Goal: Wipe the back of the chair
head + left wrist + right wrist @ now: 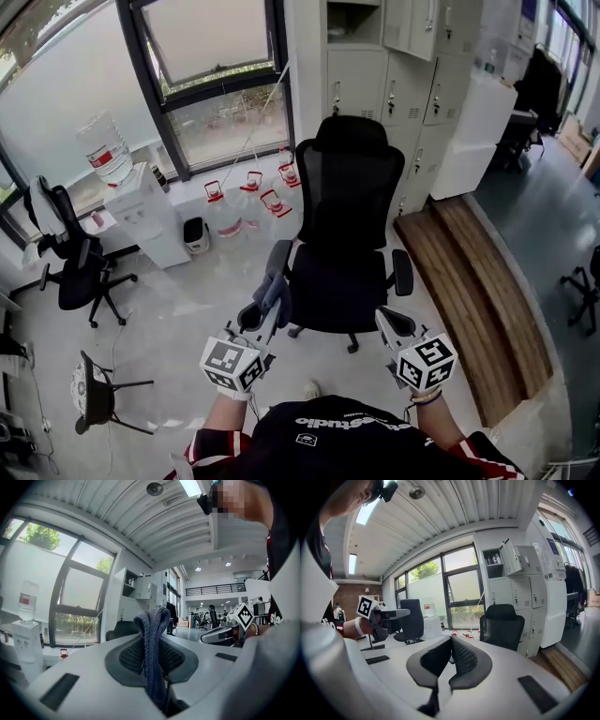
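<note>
A black mesh-backed office chair (347,225) stands in front of me, its seat facing me; the right gripper view shows the chair (502,625) beyond the jaws. My left gripper (270,298) is shut on a folded grey-blue cloth (277,284), held near the chair's left armrest. In the left gripper view the cloth (152,641) sticks up between the jaws. My right gripper (386,323) hovers by the right armrest, shut with nothing in it; its pads (464,660) meet at the tip.
A water dispenser (141,211) and several water jugs (248,192) stand by the window. A second black chair (75,258) is at the left, lockers (403,66) behind the chair, a wooden step (478,281) at the right.
</note>
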Motion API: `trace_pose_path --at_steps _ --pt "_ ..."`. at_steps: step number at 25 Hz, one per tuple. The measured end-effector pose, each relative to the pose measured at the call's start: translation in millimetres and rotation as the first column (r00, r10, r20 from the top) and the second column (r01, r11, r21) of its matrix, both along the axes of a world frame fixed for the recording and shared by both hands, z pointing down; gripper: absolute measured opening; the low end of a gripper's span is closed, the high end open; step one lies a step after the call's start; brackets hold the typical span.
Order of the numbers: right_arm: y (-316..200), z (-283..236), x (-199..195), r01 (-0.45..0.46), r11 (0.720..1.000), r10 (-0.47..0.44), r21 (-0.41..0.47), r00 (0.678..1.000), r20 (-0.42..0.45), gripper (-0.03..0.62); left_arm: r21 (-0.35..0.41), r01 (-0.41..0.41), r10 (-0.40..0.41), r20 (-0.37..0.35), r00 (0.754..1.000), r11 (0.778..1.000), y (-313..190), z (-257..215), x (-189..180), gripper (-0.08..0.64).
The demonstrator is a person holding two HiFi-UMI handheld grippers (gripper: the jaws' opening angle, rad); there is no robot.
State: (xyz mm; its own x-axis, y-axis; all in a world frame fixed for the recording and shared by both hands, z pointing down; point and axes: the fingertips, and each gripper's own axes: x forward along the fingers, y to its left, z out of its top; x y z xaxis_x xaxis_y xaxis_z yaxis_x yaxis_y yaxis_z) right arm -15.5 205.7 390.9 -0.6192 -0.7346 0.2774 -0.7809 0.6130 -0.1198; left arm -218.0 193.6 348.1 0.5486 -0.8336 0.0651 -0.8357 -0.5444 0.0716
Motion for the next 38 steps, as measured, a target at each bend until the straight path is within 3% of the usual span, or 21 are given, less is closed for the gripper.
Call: trace_pose_path --at_steps 10,19,26,38 --pt "-88.8 7.7 -25.0 -0.061 0.997 0.061 -0.039 0.998 -0.013 0.015 -0.039 -0.085 0.083 -0.051 0.995 0.996 -103.4 14.3 -13.8 0.057" --pt "-156.2 10.1 -16.7 -0.010 0.999 0.010 -0.047 1.000 -0.002 0.015 -0.059 -0.042 0.039 -0.042 0.998 0.997 -163.6 17.4 -2.5 0.057" --pt "-215.4 -1.4 12.1 0.040 0.999 -0.040 -0.008 0.999 0.016 0.015 -0.034 0.017 -0.018 -0.012 1.000 0.999 -209.8 3.2 22.6 0.057" --pt "-276.9 2.1 104.4 0.051 0.999 -0.052 0.017 0.998 0.045 0.015 -0.045 0.038 -0.037 0.026 0.999 0.998 -260.9 4.4 107.8 0.057"
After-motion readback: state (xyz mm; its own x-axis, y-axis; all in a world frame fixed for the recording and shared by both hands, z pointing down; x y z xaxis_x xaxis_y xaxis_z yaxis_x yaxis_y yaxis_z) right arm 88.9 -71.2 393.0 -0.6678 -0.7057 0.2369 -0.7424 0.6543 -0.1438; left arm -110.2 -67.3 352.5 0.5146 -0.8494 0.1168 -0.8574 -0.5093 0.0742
